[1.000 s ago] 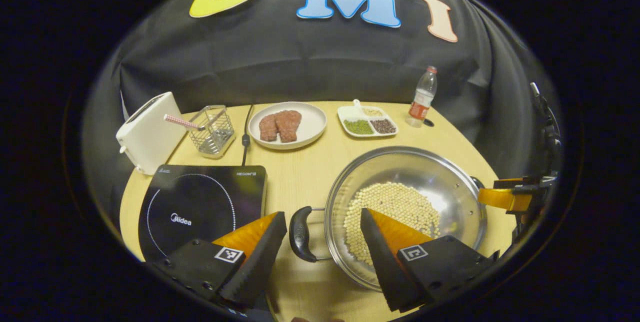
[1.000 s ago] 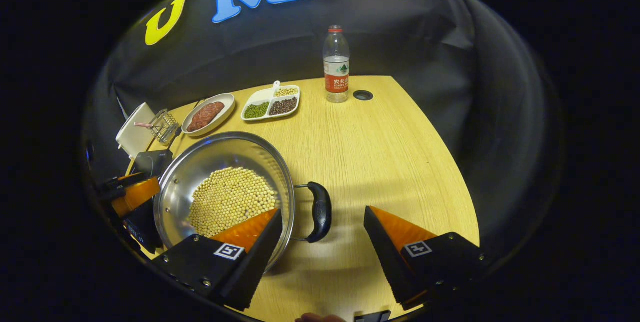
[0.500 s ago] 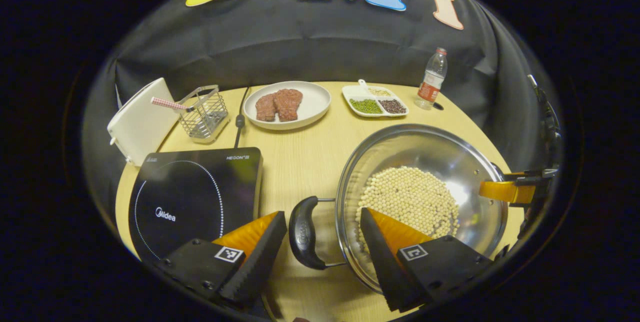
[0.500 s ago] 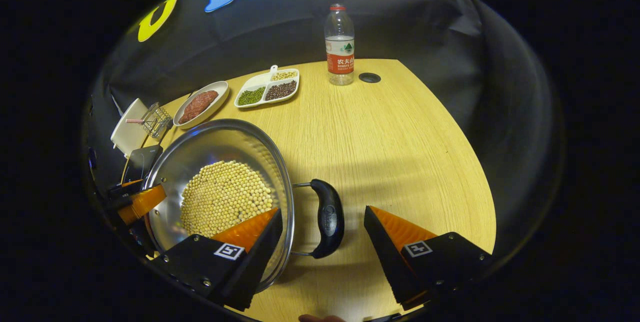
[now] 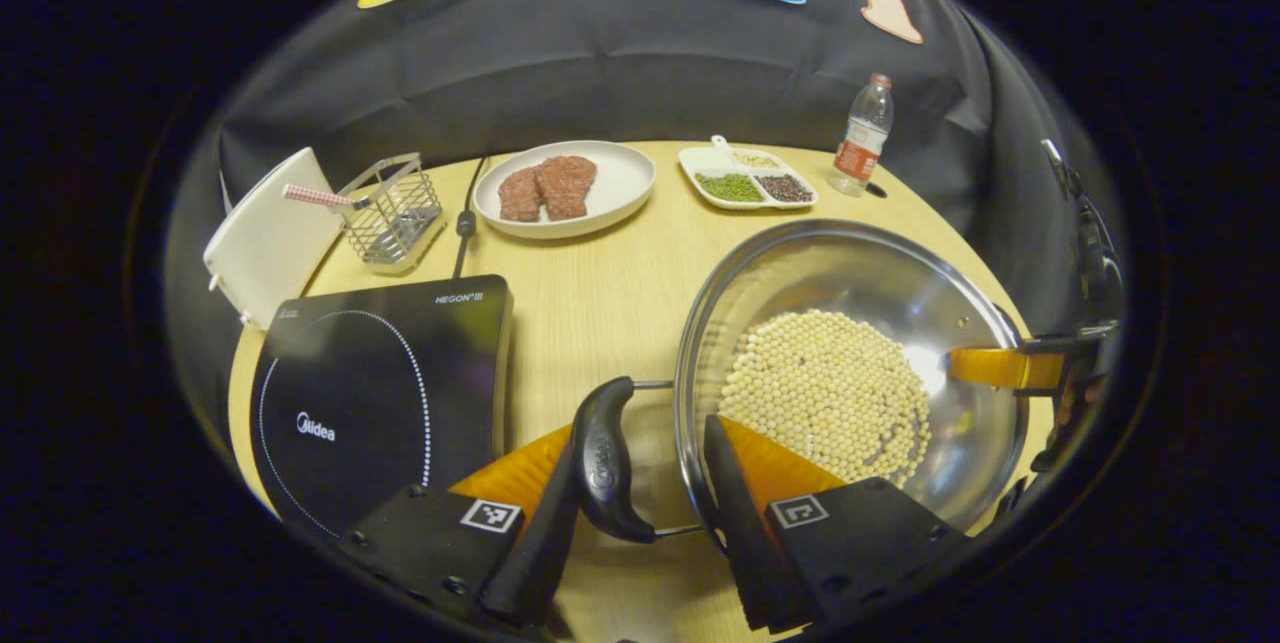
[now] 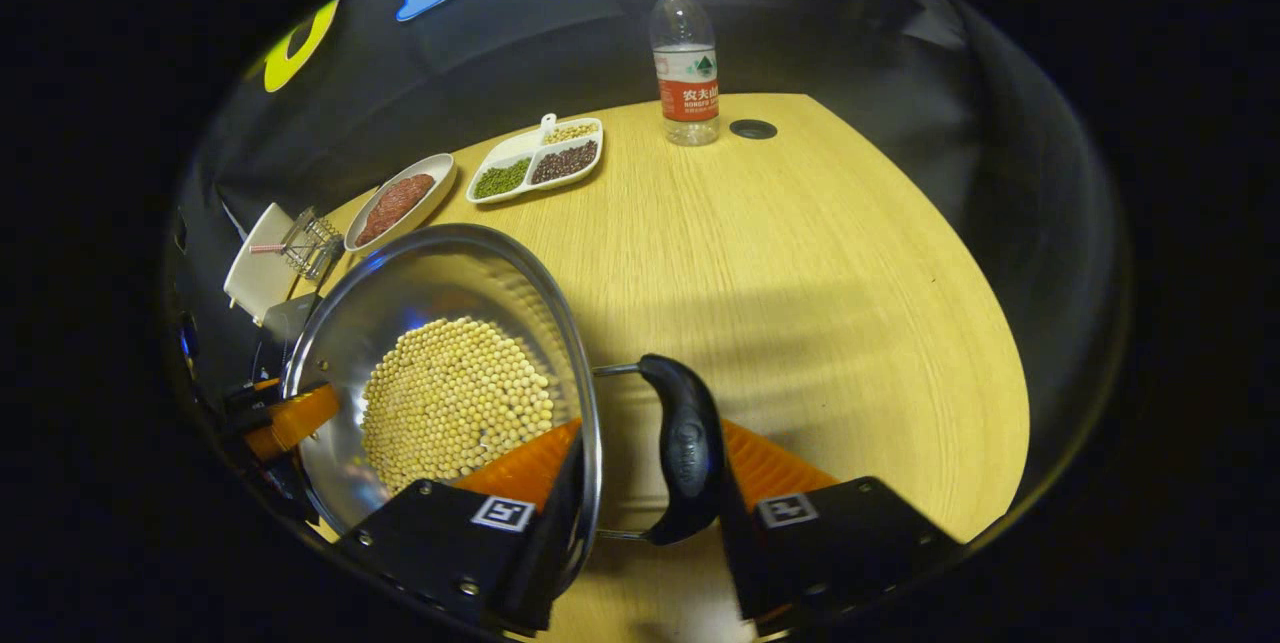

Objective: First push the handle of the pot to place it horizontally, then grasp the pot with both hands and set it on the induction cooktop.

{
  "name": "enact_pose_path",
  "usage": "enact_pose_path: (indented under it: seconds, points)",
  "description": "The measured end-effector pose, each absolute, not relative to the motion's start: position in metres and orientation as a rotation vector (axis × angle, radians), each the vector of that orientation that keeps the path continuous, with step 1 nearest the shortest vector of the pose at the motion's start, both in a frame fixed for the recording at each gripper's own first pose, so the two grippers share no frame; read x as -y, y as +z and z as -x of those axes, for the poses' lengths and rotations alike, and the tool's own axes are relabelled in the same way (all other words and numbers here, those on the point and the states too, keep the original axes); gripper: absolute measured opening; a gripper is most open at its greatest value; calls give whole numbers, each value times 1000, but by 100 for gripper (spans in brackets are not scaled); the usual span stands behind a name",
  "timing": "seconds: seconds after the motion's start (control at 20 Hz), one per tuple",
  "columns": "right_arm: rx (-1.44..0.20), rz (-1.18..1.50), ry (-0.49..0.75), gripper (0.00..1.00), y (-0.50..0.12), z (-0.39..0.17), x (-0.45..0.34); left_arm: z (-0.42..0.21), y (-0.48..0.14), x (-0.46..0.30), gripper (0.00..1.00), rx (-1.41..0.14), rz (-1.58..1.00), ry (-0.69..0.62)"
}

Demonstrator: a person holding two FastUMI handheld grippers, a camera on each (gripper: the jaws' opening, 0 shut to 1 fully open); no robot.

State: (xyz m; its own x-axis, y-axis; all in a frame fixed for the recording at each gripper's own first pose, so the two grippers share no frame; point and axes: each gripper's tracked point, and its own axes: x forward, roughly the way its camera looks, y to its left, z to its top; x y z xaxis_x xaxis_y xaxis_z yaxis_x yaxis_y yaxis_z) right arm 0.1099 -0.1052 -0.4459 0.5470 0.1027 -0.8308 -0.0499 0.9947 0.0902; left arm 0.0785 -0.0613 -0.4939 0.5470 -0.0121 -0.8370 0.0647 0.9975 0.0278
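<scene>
Right of the induction cooktop (image 5: 375, 393), your L gripper (image 5: 640, 493) & R gripper (image 6: 645, 483) each straddle a pot (image 5: 850, 373) handle, narrowed, not visibly clamped. Uneven lift tilts pot, spilling beans (image 5: 825, 393).

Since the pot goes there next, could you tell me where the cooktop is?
In the left gripper view the cooktop lies flat at the table's left, left of the pot, with the wire basket just behind it.
</scene>
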Motion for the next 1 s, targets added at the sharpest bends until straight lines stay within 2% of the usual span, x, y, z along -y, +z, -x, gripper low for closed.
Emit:
enact_pose_path:
  seconds: [0.05,0.15,0.4,0.55,0.6,0.65,0.75,0.9,1.0]
  points:
    - [-984,-62,89,66,-445,-111,106,-78,-494,61,78,-993,-52,-42]
    - [-998,-81,84,62,-446,-108,104,-79,-494,62,72,-998,-34,-40]
    - [-1010,-63,75,62,-447,-106,105,-80,-489,62,64,-990,-58,-32]
    - [-1014,-62,74,63,-446,-105,103,-82,-485,61,64,-981,-61,-37]
    - [-1009,-56,76,62,-444,-104,102,-82,-482,60,67,-981,-59,-38]
    - [-1004,-48,80,62,-441,-102,102,-80,-480,60,64,-977,-57,-37]
    - [-996,-42,79,62,-433,-98,100,-76,-475,58,64,-973,-57,-38]
    - [-991,-47,80,62,-429,-98,98,-76,-464,54,68,-960,-49,-31]
    - [-983,-47,84,62,-426,-98,96,-75,-457,51,65,-949,-51,-35]
